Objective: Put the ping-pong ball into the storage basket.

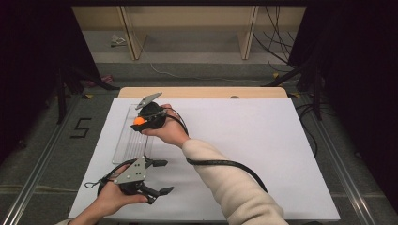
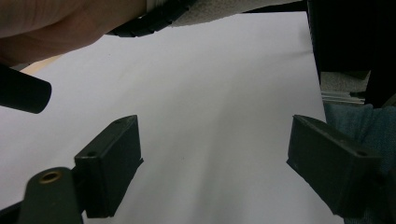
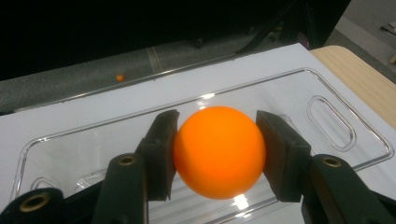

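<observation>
Orange ball [image 3: 219, 151] sits clamped in the right gripper [image 3: 217, 154] above the clear tray [image 3: 327, 116], not yet placed; left gripper [image 2: 215, 163] gapes empty.

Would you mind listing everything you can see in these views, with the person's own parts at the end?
orange ball: one, orange, clamped between the right gripper's jaws above the tray
clear tray: one, transparent plastic, left side of the white sheet
white sheet: one, white, covering the table
table: one, light wood, edge showing beyond the sheet
right gripper: one, black, over the tray
left gripper: one, black, jaws wide apart, near the sheet's near-left corner
</observation>
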`<state>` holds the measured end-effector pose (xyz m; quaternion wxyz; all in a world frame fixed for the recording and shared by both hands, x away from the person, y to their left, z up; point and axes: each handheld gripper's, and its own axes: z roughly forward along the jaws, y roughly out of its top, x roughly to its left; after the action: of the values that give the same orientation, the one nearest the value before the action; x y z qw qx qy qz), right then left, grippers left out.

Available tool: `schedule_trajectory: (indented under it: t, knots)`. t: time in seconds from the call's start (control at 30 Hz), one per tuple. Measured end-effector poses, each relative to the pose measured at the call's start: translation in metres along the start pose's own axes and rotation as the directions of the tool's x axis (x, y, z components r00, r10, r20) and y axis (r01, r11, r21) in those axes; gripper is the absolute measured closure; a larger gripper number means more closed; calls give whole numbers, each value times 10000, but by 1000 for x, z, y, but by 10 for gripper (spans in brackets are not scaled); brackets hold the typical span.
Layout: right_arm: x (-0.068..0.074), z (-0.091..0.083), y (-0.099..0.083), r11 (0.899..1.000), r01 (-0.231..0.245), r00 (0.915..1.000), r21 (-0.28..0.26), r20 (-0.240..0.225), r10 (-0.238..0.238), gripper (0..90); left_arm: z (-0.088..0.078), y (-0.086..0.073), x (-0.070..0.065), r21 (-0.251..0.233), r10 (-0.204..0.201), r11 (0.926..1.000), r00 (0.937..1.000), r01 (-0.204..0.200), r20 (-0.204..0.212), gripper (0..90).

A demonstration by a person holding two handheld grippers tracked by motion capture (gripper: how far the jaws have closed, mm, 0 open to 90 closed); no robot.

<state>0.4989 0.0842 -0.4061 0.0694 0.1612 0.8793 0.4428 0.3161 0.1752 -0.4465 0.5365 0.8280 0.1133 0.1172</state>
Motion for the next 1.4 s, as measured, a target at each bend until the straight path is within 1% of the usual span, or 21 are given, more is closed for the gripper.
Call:
schedule_trajectory:
  t: [0.47,0.6,0.87,1.4]
  knots:
    - [1,9,-3,9996,75,9999,263,-109,-72,513,0,0,0,15,17,10000,10000,-17,9,169]
    - [2,12,-3,9996,112,9999,254,-124,-109,513,0,0,0,16,10,10000,10000,-10,15,169]
    - [2,16,-5,9991,89,9998,404,-188,-82,513,0,0,0,27,12,10000,10000,-12,15,169]
    - [3,20,-8,9982,111,9996,590,-261,-96,512,0,0,0,18,-20,10000,10000,20,8,169]
